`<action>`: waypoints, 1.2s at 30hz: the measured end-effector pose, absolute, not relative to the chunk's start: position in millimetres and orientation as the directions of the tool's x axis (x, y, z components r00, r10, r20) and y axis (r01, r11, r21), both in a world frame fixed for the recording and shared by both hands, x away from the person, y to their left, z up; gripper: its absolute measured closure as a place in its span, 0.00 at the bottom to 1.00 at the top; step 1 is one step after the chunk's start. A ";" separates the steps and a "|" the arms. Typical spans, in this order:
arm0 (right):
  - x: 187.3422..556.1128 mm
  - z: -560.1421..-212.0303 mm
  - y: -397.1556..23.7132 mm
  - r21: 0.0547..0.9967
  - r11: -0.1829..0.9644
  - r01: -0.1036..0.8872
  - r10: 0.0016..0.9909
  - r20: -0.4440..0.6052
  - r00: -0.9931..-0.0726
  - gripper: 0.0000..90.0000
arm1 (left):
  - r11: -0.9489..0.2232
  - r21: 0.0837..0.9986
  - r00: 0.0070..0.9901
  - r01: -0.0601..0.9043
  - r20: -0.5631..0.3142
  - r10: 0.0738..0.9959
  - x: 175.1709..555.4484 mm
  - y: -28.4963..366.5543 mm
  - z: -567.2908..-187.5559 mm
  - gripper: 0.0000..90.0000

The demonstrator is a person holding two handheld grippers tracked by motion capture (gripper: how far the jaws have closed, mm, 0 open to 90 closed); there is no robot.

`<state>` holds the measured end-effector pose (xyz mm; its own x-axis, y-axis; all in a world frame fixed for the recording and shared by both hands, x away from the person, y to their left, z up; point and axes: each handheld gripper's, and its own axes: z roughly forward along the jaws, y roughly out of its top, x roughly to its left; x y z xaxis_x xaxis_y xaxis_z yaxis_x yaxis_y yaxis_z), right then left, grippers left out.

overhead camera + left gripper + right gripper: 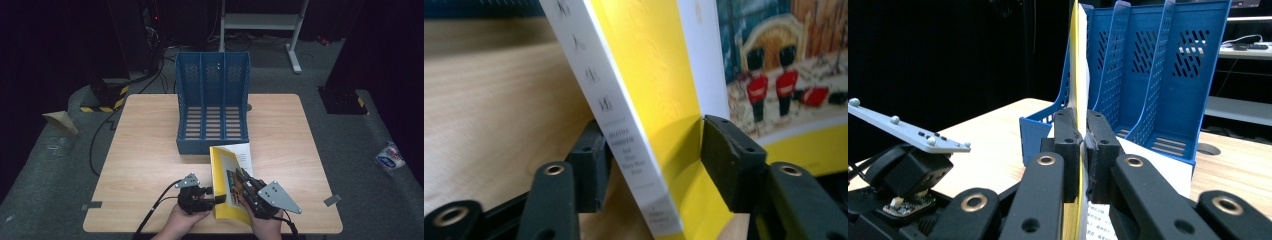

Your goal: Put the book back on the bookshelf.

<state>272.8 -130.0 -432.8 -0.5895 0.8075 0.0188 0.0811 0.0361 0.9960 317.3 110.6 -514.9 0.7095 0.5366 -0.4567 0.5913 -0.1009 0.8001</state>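
A yellow book (222, 175) stands on its lower edge on the table, tilted, near the front edge. My left gripper (216, 200) comes at it from the left, low down. In the left gripper view its jaws (654, 150) sit either side of the book (649, 75), one pad on the white spine, the other against the yellow cover. My right gripper (242, 182) holds it from the right. Its jaws (1080, 135) are shut on the thin yellow cover (1077, 60), with white pages below.
A blue three-slot file holder (212, 75) stands at the table's far middle, just behind the book, its slots open toward me (1158, 65). Bare wooden table (150, 150) lies to the left and right. The left gripper's grey plate (908, 131) sits close beside the right jaws.
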 end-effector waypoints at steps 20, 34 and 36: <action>274.9 -435.8 -130.2 0.996 0.043 0.074 0.806 0.009 -0.592 0.95 | -0.004 0.787 0.689 0.617 -0.537 0.487 362.4 119.6 -505.2 0.35; 274.8 -434.9 -132.8 0.997 0.041 0.066 0.810 0.005 -0.586 0.95 | -0.009 0.794 0.700 0.608 -0.532 0.476 359.8 118.7 -498.2 0.63; 274.8 -434.6 -133.6 0.997 0.042 0.064 0.810 0.004 -0.587 0.95 | -0.011 0.795 0.701 0.607 -0.529 0.478 359.7 118.8 -497.4 0.65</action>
<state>274.8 -133.6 -434.6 -0.5870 0.8096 0.0036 0.0641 0.0420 0.9971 359.7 118.8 -497.4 0.7011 0.4783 -0.5288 0.6070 -0.0112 0.7947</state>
